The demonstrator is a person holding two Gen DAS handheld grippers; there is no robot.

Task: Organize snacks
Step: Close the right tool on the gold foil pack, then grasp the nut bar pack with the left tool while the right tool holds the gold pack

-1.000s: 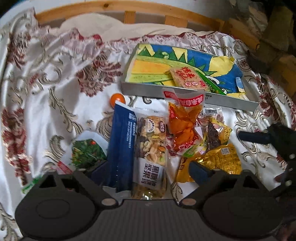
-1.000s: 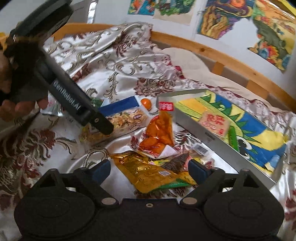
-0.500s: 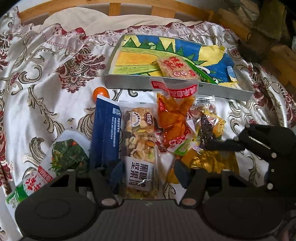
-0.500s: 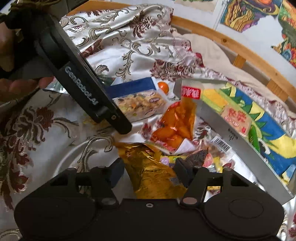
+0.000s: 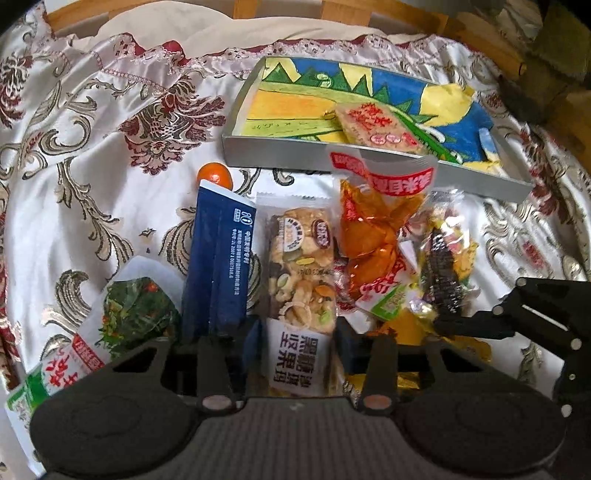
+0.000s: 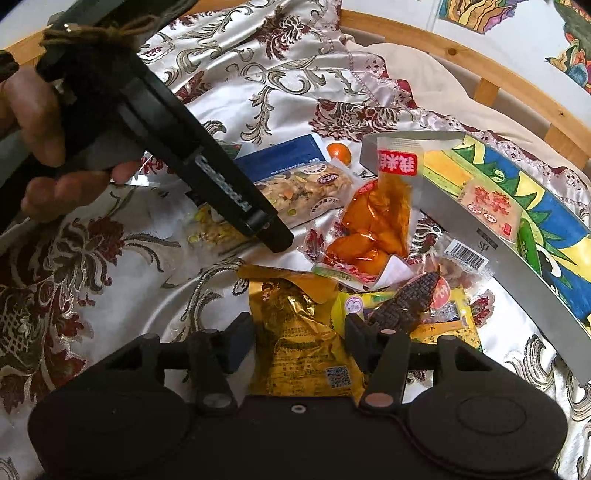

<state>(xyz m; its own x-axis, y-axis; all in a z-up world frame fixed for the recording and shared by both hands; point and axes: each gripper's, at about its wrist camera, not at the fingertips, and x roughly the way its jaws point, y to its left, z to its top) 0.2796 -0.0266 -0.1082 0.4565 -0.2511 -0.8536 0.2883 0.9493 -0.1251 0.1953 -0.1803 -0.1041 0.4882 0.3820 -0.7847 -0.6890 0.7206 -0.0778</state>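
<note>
Crinkly gold foil pouch [image 6: 303,343], glossy nut bar wrapper [image 5: 301,273]; satin cloth [image 5: 92,155]

A satin bedspread [image 5: 92,155] with dark red and gold floral scrollwork and a lace-trimmed edge is spread over the whole surface. A cream pillow [image 6: 413,70] is seen beyond its edge, against a wooden bed rail [image 6: 480,79]. Colourful painted pictures [image 6: 476,14] are hung on the white wall behind, cut off by the frame
</note>
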